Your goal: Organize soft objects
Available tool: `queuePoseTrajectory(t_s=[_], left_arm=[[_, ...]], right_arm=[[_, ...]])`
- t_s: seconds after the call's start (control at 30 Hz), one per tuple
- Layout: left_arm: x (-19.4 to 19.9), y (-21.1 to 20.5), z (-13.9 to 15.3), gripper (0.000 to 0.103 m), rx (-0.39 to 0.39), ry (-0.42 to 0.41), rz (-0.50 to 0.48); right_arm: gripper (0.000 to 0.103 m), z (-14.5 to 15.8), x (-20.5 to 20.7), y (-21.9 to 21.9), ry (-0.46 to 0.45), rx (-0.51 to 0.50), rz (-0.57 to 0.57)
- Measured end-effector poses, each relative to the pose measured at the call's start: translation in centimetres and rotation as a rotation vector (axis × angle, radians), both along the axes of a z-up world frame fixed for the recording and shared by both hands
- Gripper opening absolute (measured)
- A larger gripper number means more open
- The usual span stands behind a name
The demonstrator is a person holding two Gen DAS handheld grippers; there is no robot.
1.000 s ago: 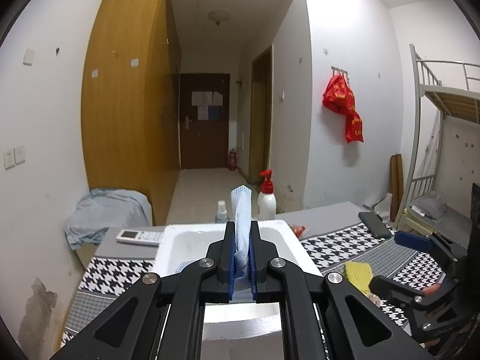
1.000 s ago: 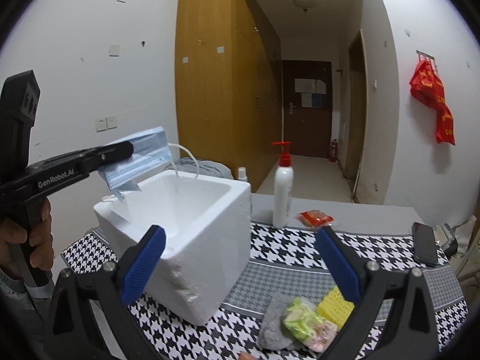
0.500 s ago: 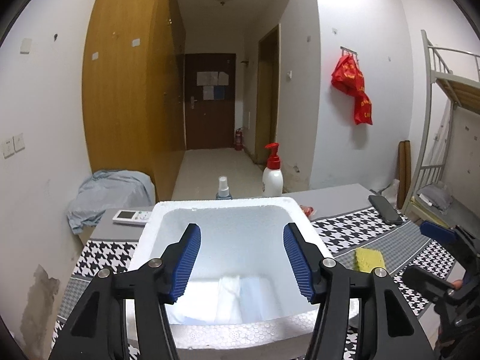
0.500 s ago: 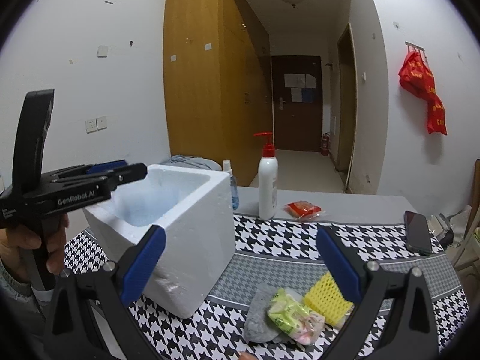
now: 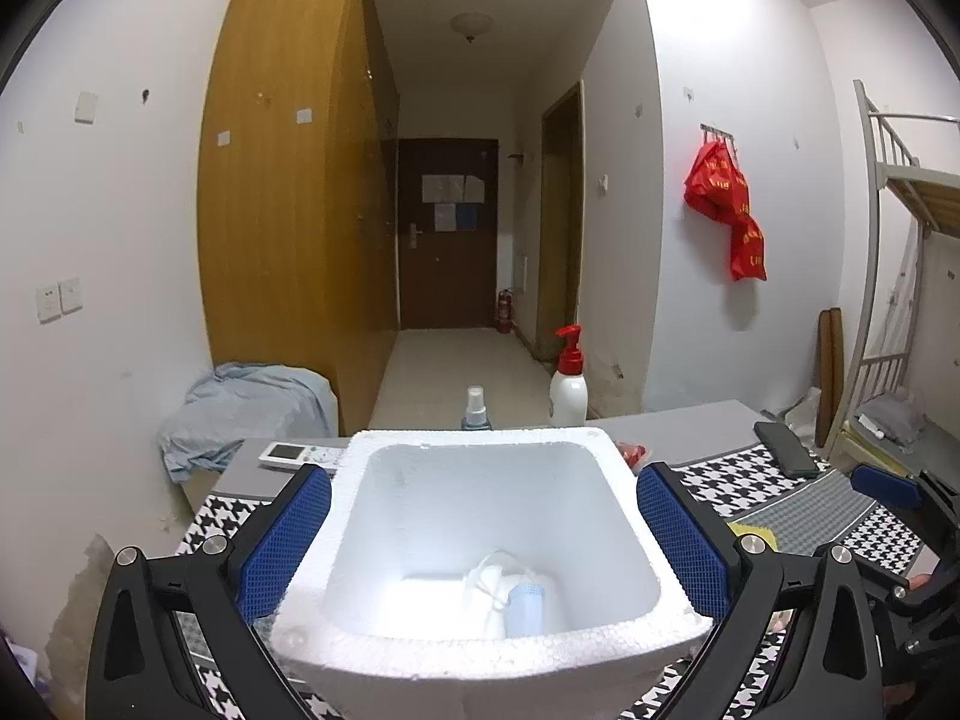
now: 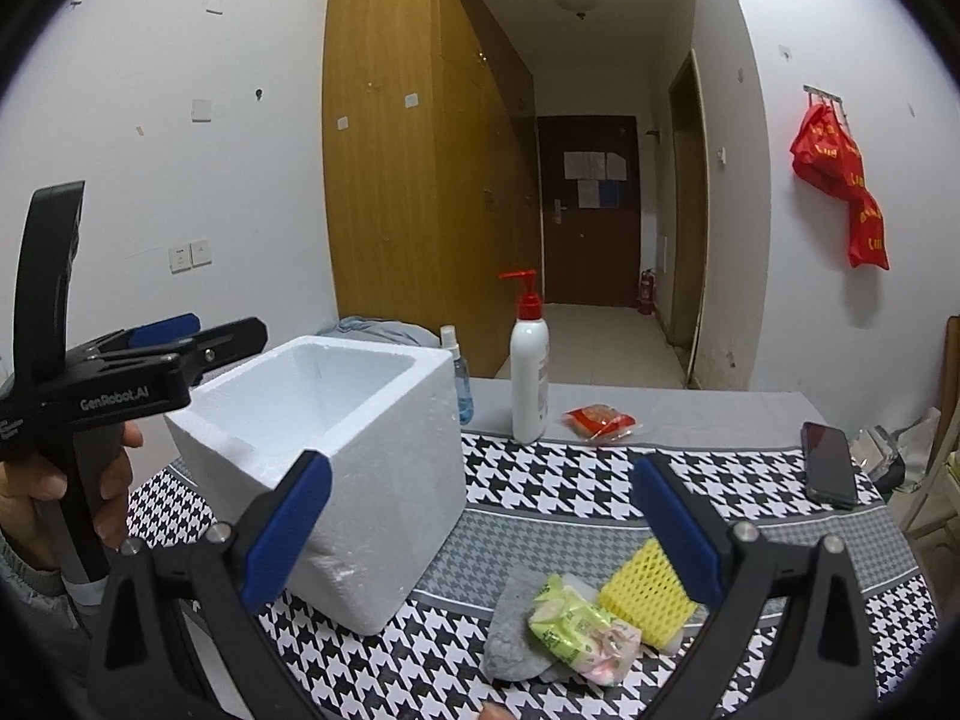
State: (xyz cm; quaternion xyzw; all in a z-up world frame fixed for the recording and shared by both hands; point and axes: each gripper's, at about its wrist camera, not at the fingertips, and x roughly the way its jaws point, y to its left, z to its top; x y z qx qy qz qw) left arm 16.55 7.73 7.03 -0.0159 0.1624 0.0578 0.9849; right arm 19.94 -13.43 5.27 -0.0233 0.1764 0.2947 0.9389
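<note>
Blue mesh pads line the fingers of the right gripper [image 6: 480, 534], which hangs spread wide and empty above a small heap of soft things on the houndstooth cloth [image 6: 576, 480], just to the right of the white foam box [image 6: 360, 456]. In that heap a green-and-pink plastic packet [image 6: 579, 621] lies on top of a grey cloth [image 6: 510, 642], with a yellow foam net sleeve [image 6: 645, 591] touching its far side. All three look light and limp; the packet's film is probably slick and will crumple, so a pinch across its middle seems safer than at a sealed end, while the net sleeve should compress readily and grip well anywhere. The left gripper [image 5: 480, 534] is likewise spread and empty, its fingers straddling the box's near rim. Inside the box, on the floor toward the near wall, a pale blue face mask [image 5: 510, 591] lies crumpled with its ear loops tangled.
</note>
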Motion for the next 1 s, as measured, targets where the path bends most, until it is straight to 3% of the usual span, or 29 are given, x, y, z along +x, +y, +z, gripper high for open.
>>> queuePoseTrajectory(t_s=[0.67, 1.0], left_arm=[[-6.9, -2.4, 1.6, 0.102, 0.056, -0.082, 0.001], [-9.7, -4.5, 0.5, 0.102, 0.060, -0.128, -0.039]], right_arm=[[0.102, 1.8, -5.8, -2.8, -0.075, 0.032, -0.035], [0.102, 1.3, -8.6, -4.6, -0.119, 0.059, -0.054]])
